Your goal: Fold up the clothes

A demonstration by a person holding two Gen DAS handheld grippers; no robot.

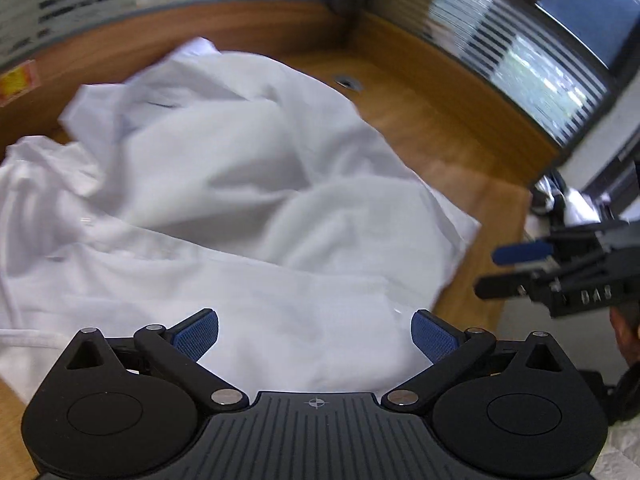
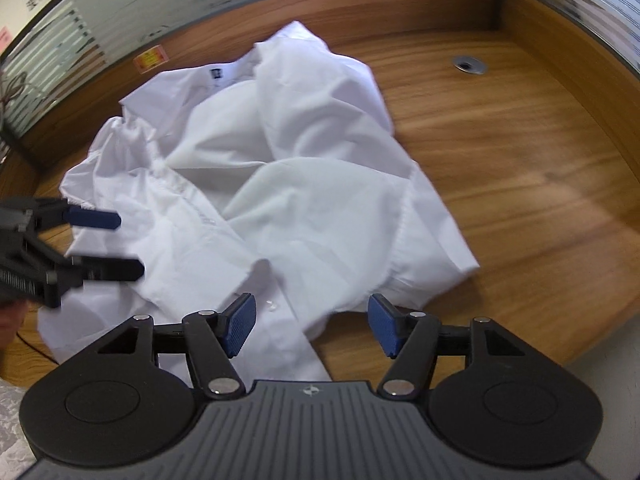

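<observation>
A crumpled white shirt (image 2: 280, 184) lies in a heap on the wooden desk (image 2: 520, 200), its collar with a dark label (image 2: 215, 73) toward the back. It also fills the left wrist view (image 1: 224, 208). My left gripper (image 1: 315, 336) is open and empty, just above the shirt's near edge. It also shows in the right wrist view (image 2: 128, 244), at the shirt's left side. My right gripper (image 2: 312, 330) is open and empty, over the shirt's near hem. It shows at the right of the left wrist view (image 1: 490, 272), off the desk's edge.
A round cable grommet (image 2: 470, 65) is set in the desk at the back right. Low wooden partitions with frosted striped glass (image 2: 168, 4) wall in the desk at the back and right. An orange sticker (image 2: 150, 58) is on the back partition.
</observation>
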